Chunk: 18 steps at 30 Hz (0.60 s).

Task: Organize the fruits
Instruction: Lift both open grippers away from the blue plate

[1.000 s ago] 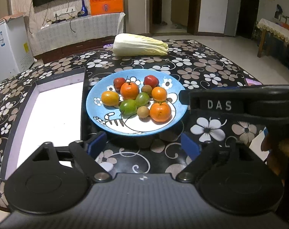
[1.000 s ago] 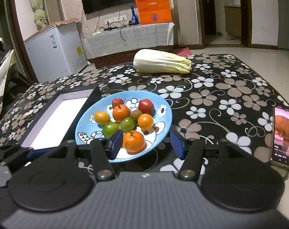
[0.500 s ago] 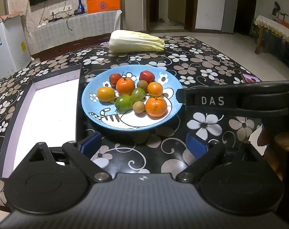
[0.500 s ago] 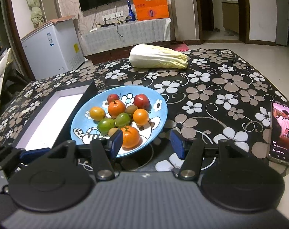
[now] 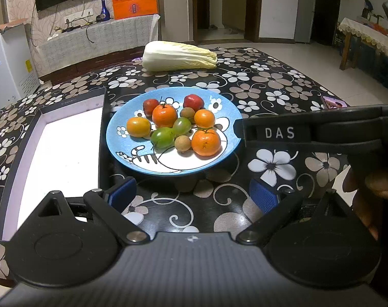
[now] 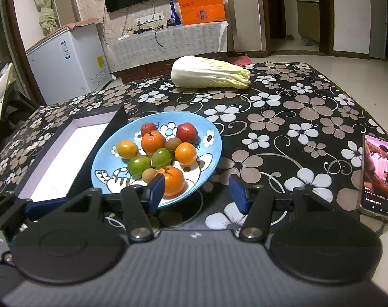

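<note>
Left wrist view: the left gripper (image 5: 192,194) has its fingers spread wide with nothing between them, hanging just short of the blue plate (image 5: 227,107). Compared with a second ago the plate sits a touch higher and further off, so this gripper has eased back a little rather than closing in. The fruits (image 5: 176,128) are all bunched on the plate: oranges, two green ones, a couple of red ones, two small brown ones. None has budged over that second. The shallow white-lined box (image 5: 53,153) sits touching the plate's left edge with nothing in it that I can see. The right gripper's black body cuts in from the right, tip near the plate rim, with a hand (image 5: 373,192) behind it.

Right wrist view: the right gripper (image 6: 197,190) is also gaping and empty, but it has crept in. The nearest orange (image 6: 172,180) now sits right by the left finger, where a second ago it was clearly ahead of the tips. A cabbage (image 6: 209,73) lies at the far side of the table (image 6: 296,117), and a phone (image 6: 379,176) at the right edge.

So the only change is the approach. My guess is the right one's lining up on that near orange, maybe for the box, but a full plate and bare box could equally be how sorting ends.
</note>
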### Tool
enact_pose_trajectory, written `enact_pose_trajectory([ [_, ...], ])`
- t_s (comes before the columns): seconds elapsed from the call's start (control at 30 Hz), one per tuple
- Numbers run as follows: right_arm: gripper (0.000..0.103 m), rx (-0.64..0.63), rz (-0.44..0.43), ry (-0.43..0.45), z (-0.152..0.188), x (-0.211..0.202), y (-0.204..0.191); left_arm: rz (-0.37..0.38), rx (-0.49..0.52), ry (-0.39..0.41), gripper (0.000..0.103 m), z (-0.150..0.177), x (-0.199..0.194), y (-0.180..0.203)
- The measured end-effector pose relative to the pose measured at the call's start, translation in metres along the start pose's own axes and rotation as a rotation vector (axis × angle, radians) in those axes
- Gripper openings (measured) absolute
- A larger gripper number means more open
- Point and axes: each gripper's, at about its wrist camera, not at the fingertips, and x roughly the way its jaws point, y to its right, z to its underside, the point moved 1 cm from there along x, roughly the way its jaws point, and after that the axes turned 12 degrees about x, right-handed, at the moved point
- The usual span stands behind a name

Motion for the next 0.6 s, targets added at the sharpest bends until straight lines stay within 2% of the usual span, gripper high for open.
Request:
enact_pose_trajectory([
  [0.6,0.058,-0.001,0.007,-0.007,0.001,0.0011,0.0018,0.0,0.003,0.001,0.097,0.0004,0.0004,0.0],
])
